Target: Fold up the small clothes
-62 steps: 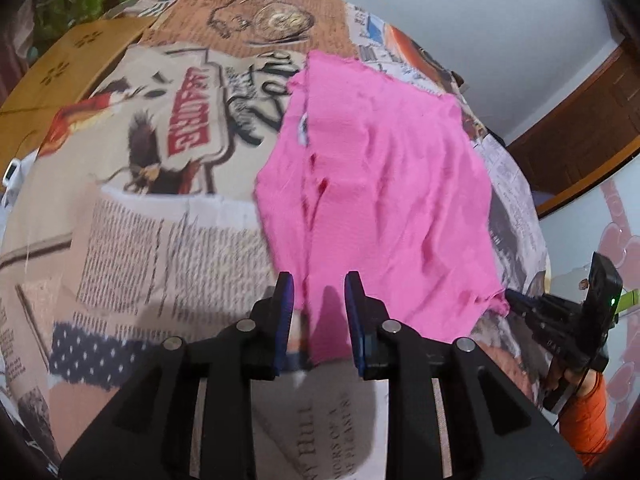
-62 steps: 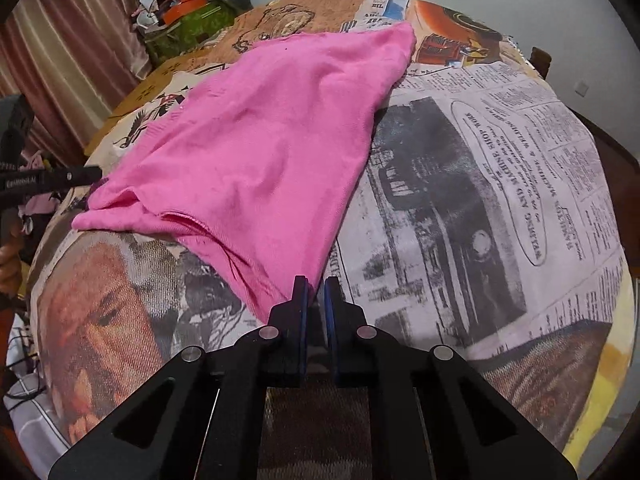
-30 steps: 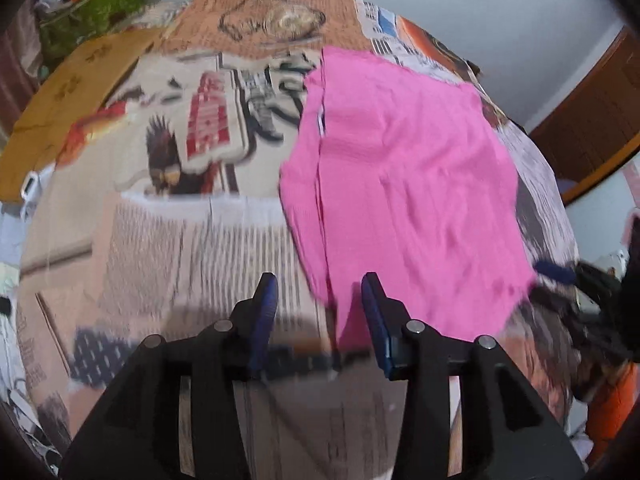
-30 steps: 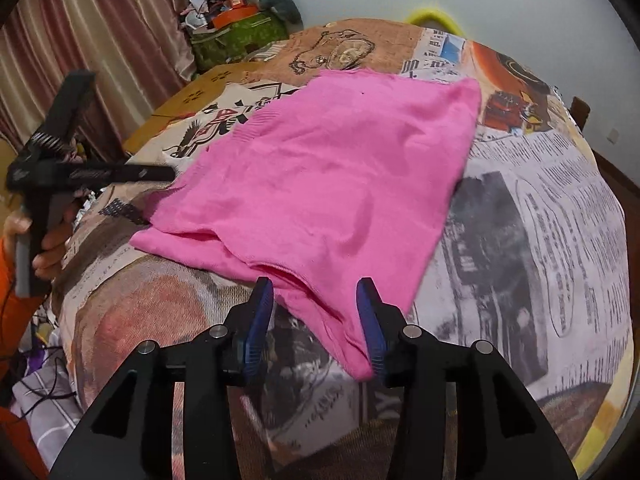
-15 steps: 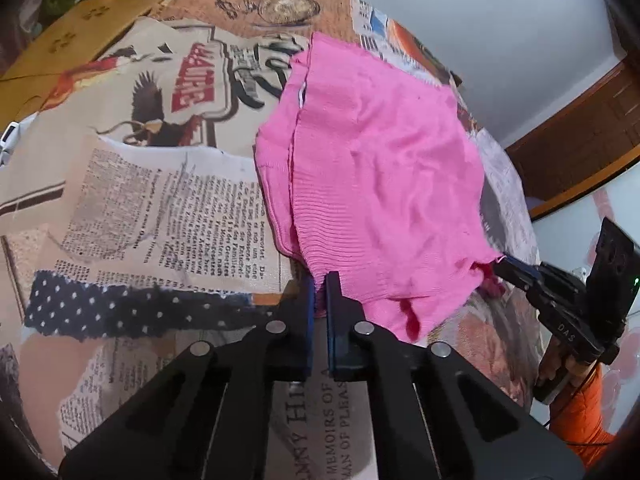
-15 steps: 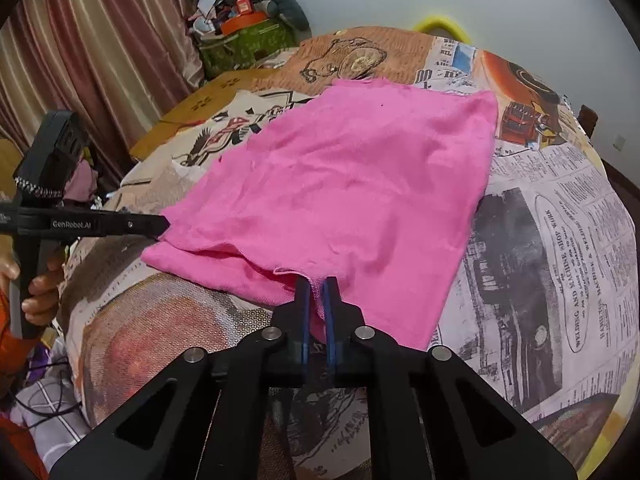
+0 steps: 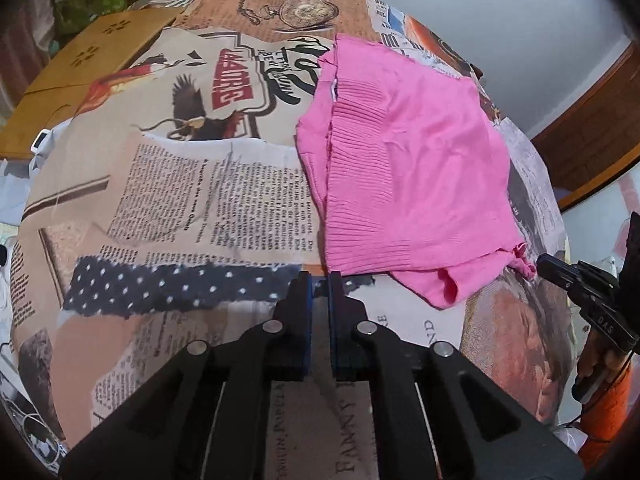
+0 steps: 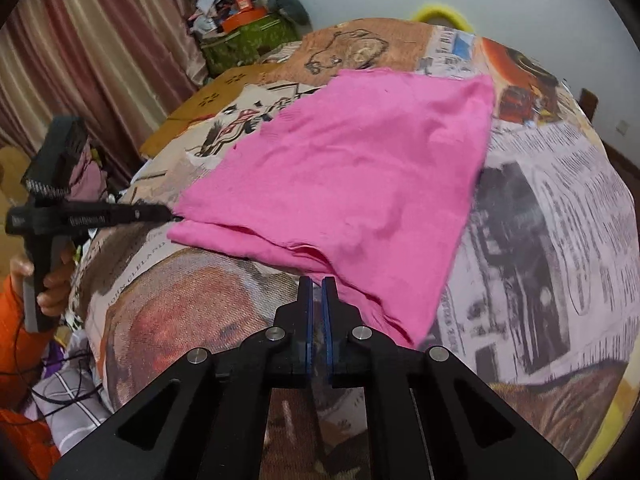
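Our pink garment (image 8: 352, 184) lies flat on the bench (image 8: 560, 240), its long axis running away from us and its near edge toward the grippers. The right gripper (image 8: 316, 280), angled down, is clenched on that edge. The left gripper (image 7: 319, 276), also angled steeply down, has just eased its jaws slightly apart but nips the other near corner at its tips.

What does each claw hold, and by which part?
The pink garment, by its near edge: the right claw, shut, pinches it along that edge; the left claw, jaws just eased slightly open, barely pinches its left corner.
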